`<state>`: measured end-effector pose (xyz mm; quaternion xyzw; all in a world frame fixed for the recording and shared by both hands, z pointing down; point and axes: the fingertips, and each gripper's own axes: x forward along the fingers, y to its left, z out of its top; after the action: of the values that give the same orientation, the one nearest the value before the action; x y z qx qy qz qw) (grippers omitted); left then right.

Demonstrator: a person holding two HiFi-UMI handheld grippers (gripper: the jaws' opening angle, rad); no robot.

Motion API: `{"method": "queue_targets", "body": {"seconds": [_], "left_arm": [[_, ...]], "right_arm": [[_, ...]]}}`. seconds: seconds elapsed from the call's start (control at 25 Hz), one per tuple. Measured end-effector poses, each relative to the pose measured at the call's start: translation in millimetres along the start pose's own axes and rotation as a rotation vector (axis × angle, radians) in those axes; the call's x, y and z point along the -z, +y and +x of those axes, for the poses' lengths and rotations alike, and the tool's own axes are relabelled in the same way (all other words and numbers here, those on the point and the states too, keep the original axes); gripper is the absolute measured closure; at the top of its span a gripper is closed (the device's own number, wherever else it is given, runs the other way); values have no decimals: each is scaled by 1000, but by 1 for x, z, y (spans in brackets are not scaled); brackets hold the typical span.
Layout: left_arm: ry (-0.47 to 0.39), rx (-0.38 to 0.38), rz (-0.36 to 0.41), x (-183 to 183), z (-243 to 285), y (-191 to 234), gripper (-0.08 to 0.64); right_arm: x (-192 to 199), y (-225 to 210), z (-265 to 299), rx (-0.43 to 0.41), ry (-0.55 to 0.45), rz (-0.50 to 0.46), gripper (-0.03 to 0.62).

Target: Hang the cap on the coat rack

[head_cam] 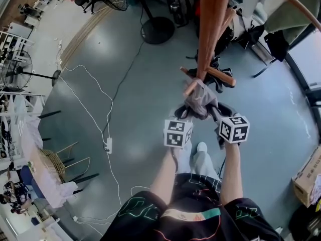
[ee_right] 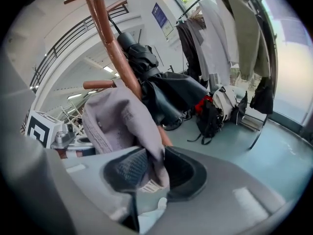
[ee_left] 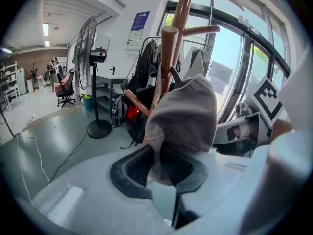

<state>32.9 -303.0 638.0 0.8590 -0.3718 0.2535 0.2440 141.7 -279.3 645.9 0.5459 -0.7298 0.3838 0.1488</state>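
Note:
A grey cap (head_cam: 200, 99) hangs over a short peg (head_cam: 220, 76) of the brown wooden coat rack (head_cam: 210, 24). Both grippers are held up against the cap's lower edge, the left gripper (head_cam: 182, 113) on its left and the right gripper (head_cam: 216, 111) on its right. In the left gripper view the cap (ee_left: 186, 116) droops from the peg (ee_left: 168, 58) into the gap of the left gripper (ee_left: 164, 168), whose jaws stand apart around the fabric. The right gripper view shows the cap's (ee_right: 122, 121) edge lying loose between the wide jaws of the right gripper (ee_right: 149, 173).
A standing fan's round base (head_cam: 157, 30) sits on the grey floor behind the rack. A white cable with a power strip (head_cam: 109, 144) runs at the left. Dark bags (ee_right: 210, 116) and hung coats (ee_right: 230, 33) are beyond the rack. A cardboard box (head_cam: 308, 177) stands at the right.

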Motion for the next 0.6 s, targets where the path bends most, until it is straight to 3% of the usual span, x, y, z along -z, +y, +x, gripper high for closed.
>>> {"method": "queue_targets", "body": {"seconds": [0.2,0.44,0.6], "left_arm": [[-9,-19,-30,8,-13,2,440],[-111,-49,-73,-1,-43,-7,453],[-251,-82,-89,-25,-73,-16,515]], "right_arm": [[0,2,-10,-6,-19,3,466],[-11,17,-37,-44,-115,-36,469],[-37,33,-73,-95,-292,-87,575]]}}
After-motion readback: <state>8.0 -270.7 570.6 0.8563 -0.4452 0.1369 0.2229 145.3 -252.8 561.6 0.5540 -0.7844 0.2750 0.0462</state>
